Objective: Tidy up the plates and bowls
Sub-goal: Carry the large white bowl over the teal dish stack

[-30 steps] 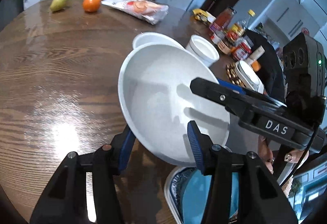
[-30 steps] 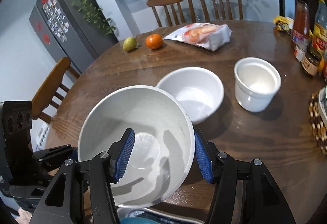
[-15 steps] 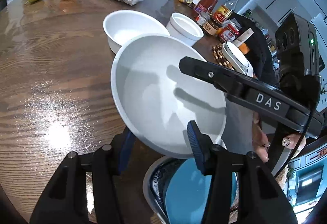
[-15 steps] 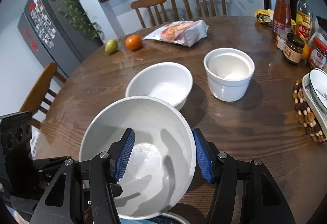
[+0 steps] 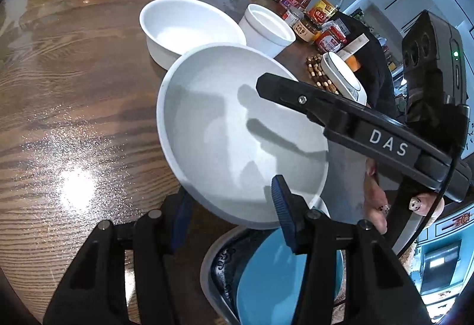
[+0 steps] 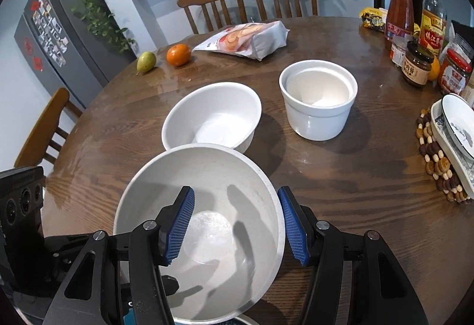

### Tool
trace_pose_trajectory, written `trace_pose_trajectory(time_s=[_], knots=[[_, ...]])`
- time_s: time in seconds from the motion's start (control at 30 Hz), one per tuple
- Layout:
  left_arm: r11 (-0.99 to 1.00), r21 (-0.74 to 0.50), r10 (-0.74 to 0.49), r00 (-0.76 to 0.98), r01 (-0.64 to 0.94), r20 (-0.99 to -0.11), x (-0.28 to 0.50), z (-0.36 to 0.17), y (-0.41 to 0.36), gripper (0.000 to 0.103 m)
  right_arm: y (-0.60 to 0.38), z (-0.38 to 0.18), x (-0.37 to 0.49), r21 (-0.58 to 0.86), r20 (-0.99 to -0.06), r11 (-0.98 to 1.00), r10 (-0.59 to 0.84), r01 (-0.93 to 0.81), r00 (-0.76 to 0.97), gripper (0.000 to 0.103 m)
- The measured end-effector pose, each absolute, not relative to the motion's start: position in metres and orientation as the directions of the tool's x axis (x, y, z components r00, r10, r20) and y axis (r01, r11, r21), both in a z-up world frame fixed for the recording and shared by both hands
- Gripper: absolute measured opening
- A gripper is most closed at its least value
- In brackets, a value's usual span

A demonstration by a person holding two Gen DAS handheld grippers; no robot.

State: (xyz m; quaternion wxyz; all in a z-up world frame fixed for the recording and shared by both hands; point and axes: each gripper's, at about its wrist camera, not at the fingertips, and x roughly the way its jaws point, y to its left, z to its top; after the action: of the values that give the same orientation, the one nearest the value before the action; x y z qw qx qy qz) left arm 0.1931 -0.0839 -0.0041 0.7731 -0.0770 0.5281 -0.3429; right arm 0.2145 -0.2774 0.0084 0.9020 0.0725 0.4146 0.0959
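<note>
Large white bowl (image 6: 204, 224) lower centre, pinched at opposite rims: left gripper (image 5: 231, 206) and right gripper (image 6: 237, 225) each clamping wall. Above blue plate (image 5: 284, 280); uneven release could tip, chip.

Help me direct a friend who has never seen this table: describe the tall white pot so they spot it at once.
On the round wooden table, look towards the bottles and jars at its right edge. Just left of them stands the tall white pot. Unlike the wide, low white bowl beside it, it has straight, deep sides and a stepped rim.
</note>
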Motion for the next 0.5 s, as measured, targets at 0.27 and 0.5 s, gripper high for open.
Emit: trace_pose_trajectory(time_s=[0.27, 0.5], knots=[[0.745, -0.495, -0.620, 0.190, 0.447, -0.761, 0.1944, -0.0064, -0.0850, 0.049, -0.2767, 0.0043, 0.2191, 0.187, -0.748, 0.978, 0.206, -0.097, 0.631, 0.061], [0.743, -0.507, -0.630, 0.202, 0.437, -0.750, 0.1957, -0.0055, -0.0815, 0.049, -0.2794, 0.0009, 0.2231, 0.200, -0.752, 0.976, 0.207, -0.082, 0.626, 0.061]])
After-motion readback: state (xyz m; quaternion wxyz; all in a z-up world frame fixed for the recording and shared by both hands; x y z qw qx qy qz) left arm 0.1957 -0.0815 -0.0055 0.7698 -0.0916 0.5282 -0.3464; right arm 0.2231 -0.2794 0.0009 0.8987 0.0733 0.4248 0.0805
